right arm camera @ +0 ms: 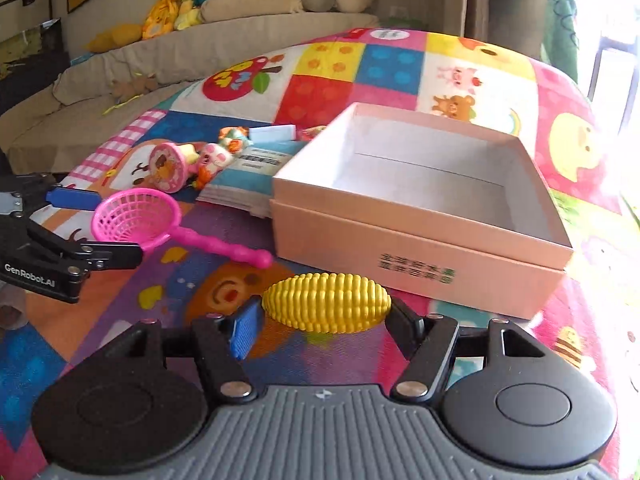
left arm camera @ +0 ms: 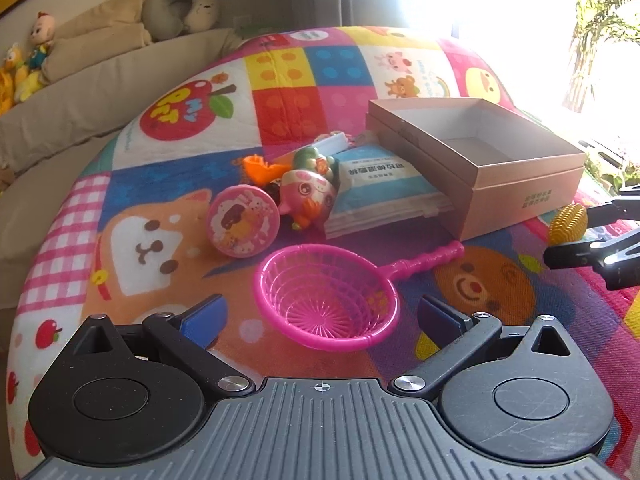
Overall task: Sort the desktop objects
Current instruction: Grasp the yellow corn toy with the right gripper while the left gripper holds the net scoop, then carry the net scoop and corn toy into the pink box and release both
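Note:
My right gripper (right arm camera: 326, 320) is shut on a yellow toy corn cob (right arm camera: 326, 306), held crosswise just in front of an open, empty pink cardboard box (right arm camera: 420, 256). The corn (left arm camera: 568, 224) and right gripper (left arm camera: 576, 232) also show at the right edge of the left wrist view, beside the box (left arm camera: 528, 196). My left gripper (left arm camera: 320, 320) is open, its fingers either side of a pink toy strainer (left arm camera: 326, 300) lying on the mat. In the right wrist view the left gripper (right arm camera: 96, 228) brackets the strainer's basket (right arm camera: 134, 218).
A colourful patchwork play mat (left arm camera: 160, 184) covers the table. Behind the strainer lie a round pink toy (left arm camera: 243, 220), a pig figure (left arm camera: 308, 196), an orange toy (left arm camera: 262, 168) and a blue-and-white booklet stack (left arm camera: 384, 196) against the box. A beige sofa (left arm camera: 80, 92) with plush toys stands behind.

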The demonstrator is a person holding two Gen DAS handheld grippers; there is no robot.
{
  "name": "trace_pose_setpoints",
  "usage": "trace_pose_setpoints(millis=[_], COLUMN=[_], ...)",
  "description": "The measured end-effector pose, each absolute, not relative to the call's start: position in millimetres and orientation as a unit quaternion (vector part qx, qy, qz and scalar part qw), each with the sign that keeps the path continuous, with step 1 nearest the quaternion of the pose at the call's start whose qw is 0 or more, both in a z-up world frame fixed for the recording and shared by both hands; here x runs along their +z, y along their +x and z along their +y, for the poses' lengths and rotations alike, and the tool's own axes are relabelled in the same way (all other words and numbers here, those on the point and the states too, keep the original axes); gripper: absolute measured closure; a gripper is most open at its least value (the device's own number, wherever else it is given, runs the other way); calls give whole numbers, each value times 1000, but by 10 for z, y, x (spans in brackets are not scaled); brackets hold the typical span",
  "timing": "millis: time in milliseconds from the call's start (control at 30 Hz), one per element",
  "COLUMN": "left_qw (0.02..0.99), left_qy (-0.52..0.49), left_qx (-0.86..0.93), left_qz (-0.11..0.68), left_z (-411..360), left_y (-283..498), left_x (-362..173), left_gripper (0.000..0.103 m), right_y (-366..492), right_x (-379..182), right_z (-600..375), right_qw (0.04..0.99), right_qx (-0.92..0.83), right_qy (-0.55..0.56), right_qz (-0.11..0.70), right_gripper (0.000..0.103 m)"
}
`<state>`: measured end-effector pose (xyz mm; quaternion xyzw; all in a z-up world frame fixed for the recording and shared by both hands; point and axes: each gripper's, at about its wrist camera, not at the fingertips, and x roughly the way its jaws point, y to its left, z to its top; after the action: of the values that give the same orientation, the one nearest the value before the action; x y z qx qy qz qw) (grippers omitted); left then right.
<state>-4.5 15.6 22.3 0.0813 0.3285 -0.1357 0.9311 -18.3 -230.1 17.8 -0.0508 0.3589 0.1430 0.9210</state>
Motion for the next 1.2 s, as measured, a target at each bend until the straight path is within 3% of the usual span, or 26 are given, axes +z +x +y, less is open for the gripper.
trace_pose_setpoints(millis=[367, 600, 633, 700, 867, 1033, 1200], left_qw=[902, 900, 905, 910, 909, 908, 910], left_qy=[84, 154, 167, 186, 188, 189, 184], left_qx=[-220, -250, -235, -214, -219, -217, -212], left_qz=[363, 322, 313, 302, 302, 303, 304], left_z=[18, -173, -187, -215, -229, -222, -148], left_y=[-51, -378, -375, -351, -271, -257, -220], left_x=[133, 223, 229, 226, 246, 223, 243], left_gripper=[0, 0, 0, 0, 0, 0, 0], right_y=[-339, -306, -294, -286, -211, 145, 424], right_x=[52, 169, 150, 119, 261, 355, 364], right_z=[-2689, -2852, -2868, -2875, -3081, -3295, -3113], right_qw=[918, 927, 923, 918, 940, 942, 939], right_qx=[107, 92, 97, 103, 70, 57, 79], right_qy=[-29, -25, -21, -18, 32, 101, 104], right_qz=[380, 363, 371, 381, 332, 316, 319], right_gripper=[36, 35, 34, 19, 0, 0, 0])
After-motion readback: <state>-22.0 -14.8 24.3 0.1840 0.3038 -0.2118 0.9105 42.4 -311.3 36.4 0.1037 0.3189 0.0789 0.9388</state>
